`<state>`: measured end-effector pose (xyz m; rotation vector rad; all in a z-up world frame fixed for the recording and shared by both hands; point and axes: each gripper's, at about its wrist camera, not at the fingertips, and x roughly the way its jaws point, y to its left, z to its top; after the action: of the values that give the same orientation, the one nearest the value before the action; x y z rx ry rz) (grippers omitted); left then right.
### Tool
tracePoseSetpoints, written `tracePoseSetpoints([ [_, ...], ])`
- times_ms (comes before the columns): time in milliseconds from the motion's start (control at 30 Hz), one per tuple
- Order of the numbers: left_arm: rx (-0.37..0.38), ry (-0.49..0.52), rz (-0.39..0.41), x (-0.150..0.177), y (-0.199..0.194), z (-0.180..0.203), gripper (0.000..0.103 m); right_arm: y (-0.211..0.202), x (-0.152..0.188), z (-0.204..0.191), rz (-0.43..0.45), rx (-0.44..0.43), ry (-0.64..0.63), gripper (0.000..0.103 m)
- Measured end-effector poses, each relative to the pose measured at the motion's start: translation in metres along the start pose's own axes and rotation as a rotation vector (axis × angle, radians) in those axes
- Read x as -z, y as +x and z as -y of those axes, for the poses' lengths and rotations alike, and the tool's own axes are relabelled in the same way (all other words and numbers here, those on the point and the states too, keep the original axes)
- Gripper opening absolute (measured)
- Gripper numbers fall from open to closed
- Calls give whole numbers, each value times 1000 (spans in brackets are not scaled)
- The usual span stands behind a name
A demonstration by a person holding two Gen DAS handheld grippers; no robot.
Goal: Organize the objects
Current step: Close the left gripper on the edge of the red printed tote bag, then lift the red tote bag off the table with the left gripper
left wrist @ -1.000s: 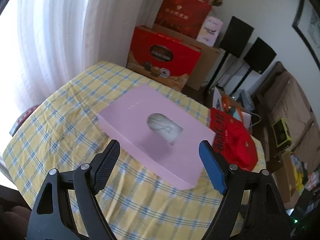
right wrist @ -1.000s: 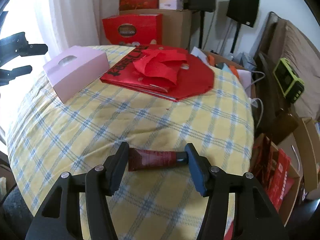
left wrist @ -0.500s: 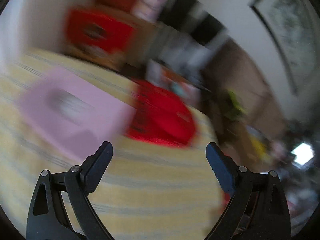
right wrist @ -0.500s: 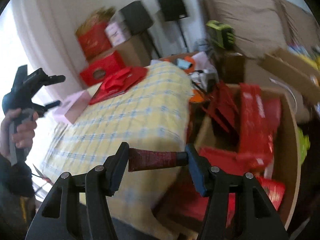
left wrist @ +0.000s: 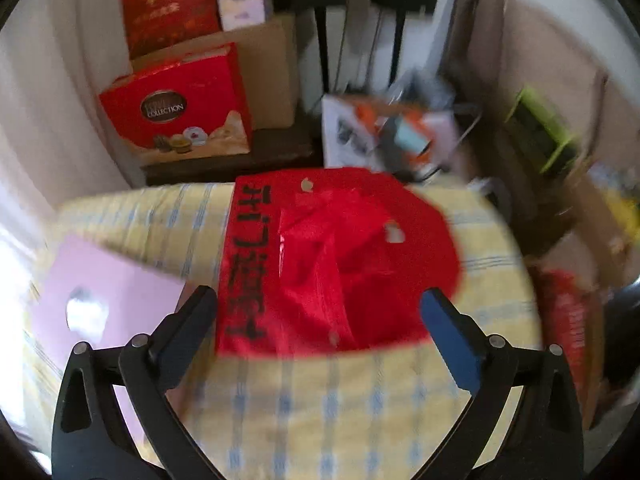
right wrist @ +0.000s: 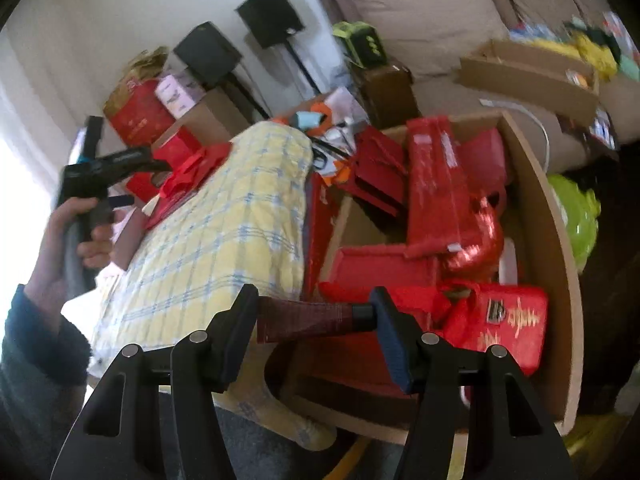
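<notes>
Tube (right wrist: pixel 308 318), dark red with a black cap, lies crosswise between the jaws of the right gripper (right wrist: pixel 314 320), pinched end to end at about half their spread. It hangs off the counter's (right wrist: pixel 224 232) near edge, above a large cardboard box (right wrist: pixel 556 248) beside the counter. That box is crammed with red gift bags (right wrist: pixel 440 188); their overlapping shapes are hard to separate, and the box's near corner is cut off behind the gripper frame. Past the box, a sofa (right wrist: pixel 420 4) and smaller cartons blur together.

Over the counter, the left gripper (left wrist: pixel 318 316) has just been opening its jaws and now holds them spread as wide as they go, with nothing between them. Directly under them on the counter's yellow checked cloth lies a flat red paper bundle (left wrist: pixel 360 248) with black characters along one edge; motion blur smears the characters and the folds. Left of the bundle sits a pink tissue box (left wrist: pixel 104 292), partly hidden by the left jaw and washed out by window glare. Beyond the counter's far edge stand a red gift box (left wrist: pixel 180 108) marked COLLECTION and stacked cartons.

In the right wrist view, a hand (right wrist: pixel 68 248) in a dark sleeve grips the left gripper's handle at the counter's far side.
</notes>
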<state>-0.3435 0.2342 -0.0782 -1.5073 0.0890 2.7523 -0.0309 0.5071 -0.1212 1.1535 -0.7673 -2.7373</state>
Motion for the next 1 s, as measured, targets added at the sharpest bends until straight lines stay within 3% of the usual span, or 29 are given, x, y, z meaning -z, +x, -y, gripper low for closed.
tracePoseSetpoints([
  [100,-55,87,-40,-3,26,25,102,-4,1,1,16,-10,3,59],
  [200,-119,149,-21,4,37,38,98,-5,0,-3,25,-20,-12,59],
  [333,-19,77,-18,8,33,29,64,-8,-2,-7,35,-26,-28,59],
  [467,10,122,-35,11,25,38,25,-11,-6,-2,49,-51,2,59],
  [567,22,153,-53,24,12,43,16,-12,-7,1,50,-52,22,59],
  [867,190,286,-90,108,-63,46,15,-14,-10,3,54,-55,36,59],
  [1000,333,258,-155,145,-99,33,15,-15,-11,4,54,-53,35,59],
])
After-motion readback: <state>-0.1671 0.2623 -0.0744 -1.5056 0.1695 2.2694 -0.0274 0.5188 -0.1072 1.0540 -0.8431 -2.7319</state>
